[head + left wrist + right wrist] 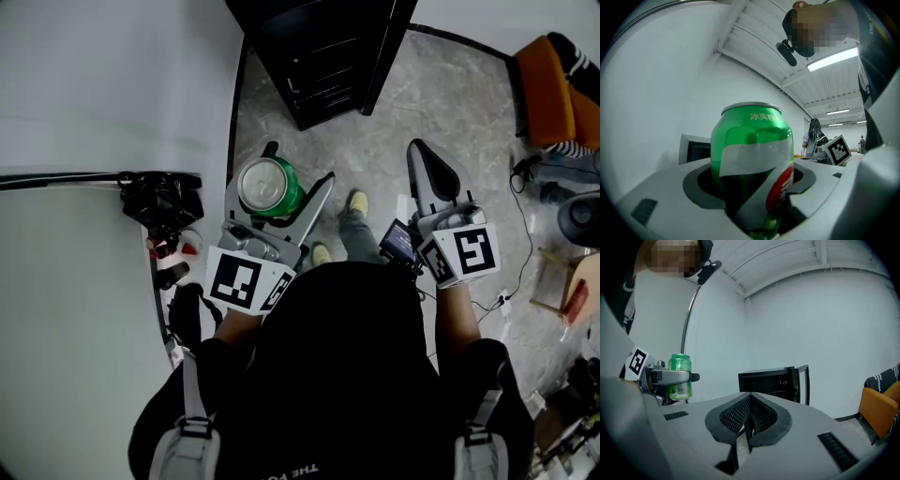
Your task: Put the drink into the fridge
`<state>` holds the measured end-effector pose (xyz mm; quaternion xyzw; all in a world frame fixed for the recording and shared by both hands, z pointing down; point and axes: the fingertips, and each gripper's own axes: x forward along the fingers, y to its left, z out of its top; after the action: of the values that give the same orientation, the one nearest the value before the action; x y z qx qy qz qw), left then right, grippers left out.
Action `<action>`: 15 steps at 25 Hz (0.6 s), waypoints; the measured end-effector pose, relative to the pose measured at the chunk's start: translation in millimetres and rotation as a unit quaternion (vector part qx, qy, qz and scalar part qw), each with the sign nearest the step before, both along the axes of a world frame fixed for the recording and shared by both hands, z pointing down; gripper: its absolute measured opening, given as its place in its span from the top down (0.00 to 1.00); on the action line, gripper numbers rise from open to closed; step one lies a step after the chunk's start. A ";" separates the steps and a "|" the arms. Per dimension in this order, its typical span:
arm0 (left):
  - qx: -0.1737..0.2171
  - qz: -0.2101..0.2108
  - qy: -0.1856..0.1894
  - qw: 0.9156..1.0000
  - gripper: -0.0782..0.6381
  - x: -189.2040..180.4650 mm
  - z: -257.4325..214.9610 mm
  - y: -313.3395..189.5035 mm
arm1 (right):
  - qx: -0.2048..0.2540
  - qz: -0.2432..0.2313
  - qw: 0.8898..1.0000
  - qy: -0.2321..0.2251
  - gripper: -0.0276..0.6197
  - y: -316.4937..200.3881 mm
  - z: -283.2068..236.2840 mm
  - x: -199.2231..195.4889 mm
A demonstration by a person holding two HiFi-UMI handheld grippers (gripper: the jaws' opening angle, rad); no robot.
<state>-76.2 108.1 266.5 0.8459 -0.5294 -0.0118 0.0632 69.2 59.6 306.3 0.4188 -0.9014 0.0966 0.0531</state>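
Observation:
A green drink can (267, 187) stands upright between the jaws of my left gripper (292, 173), which is shut on it. In the left gripper view the can (752, 154) fills the middle, with both pads against its sides. My right gripper (427, 161) is held to the right of it, jaws together and nothing between them; its pads (740, 418) meet. A small black fridge (319, 56) stands on the floor ahead with its door swung open. In the right gripper view the fridge (773, 383) is straight ahead, and the can (679, 378) shows at left.
A white wall runs along the left, with a black bag (164, 202) and small bottles at its foot. An orange chair (553, 89) stands at the far right, with cables (525, 234) and clutter on the marble floor below it. A person (813, 136) stands far off.

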 end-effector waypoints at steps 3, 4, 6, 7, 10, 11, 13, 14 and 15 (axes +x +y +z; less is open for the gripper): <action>-0.002 -0.003 -0.001 1.000 0.42 5.9 0.7 -19.2 | -0.002 -0.005 1.000 0.002 0.94 -19.2 2.6 5.7; -0.002 -0.005 -0.001 1.000 0.42 8.2 0.3 -25.1 | -0.003 -0.005 1.000 0.000 0.94 -25.2 2.5 8.1; -0.003 -0.009 -0.002 1.000 0.42 12.5 -0.8 -36.3 | -0.005 -0.006 1.000 -0.010 0.94 -36.8 0.3 11.8; -0.004 -0.010 -0.003 1.000 0.42 14.2 -1.1 -41.7 | -0.006 -0.009 1.000 -0.009 0.94 -42.1 1.1 13.7; -0.008 -0.014 -0.007 1.000 0.42 18.8 -0.6 -56.3 | -0.009 -0.016 1.000 0.006 0.94 -56.7 7.7 19.9; -0.008 -0.016 -0.009 1.000 0.42 20.0 -0.3 -60.6 | -0.010 -0.019 1.000 0.005 0.94 -61.2 8.6 21.0; -0.010 -0.020 -0.011 1.000 0.42 22.2 -0.5 -67.7 | -0.013 -0.022 1.000 -0.004 0.94 -68.8 7.8 21.8; -0.010 -0.022 -0.012 1.000 0.42 23.4 -0.8 -70.7 | -0.013 -0.024 1.000 -0.009 0.94 -72.0 6.6 22.1; -0.010 -0.024 -0.012 1.000 0.42 24.9 -1.3 -73.8 | -0.012 -0.026 1.000 -0.009 0.94 -75.2 6.2 23.1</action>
<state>-51.3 34.3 265.3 0.8324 -0.5503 0.0026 0.0652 92.3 -15.6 312.6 0.3939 -0.9110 0.1100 0.0531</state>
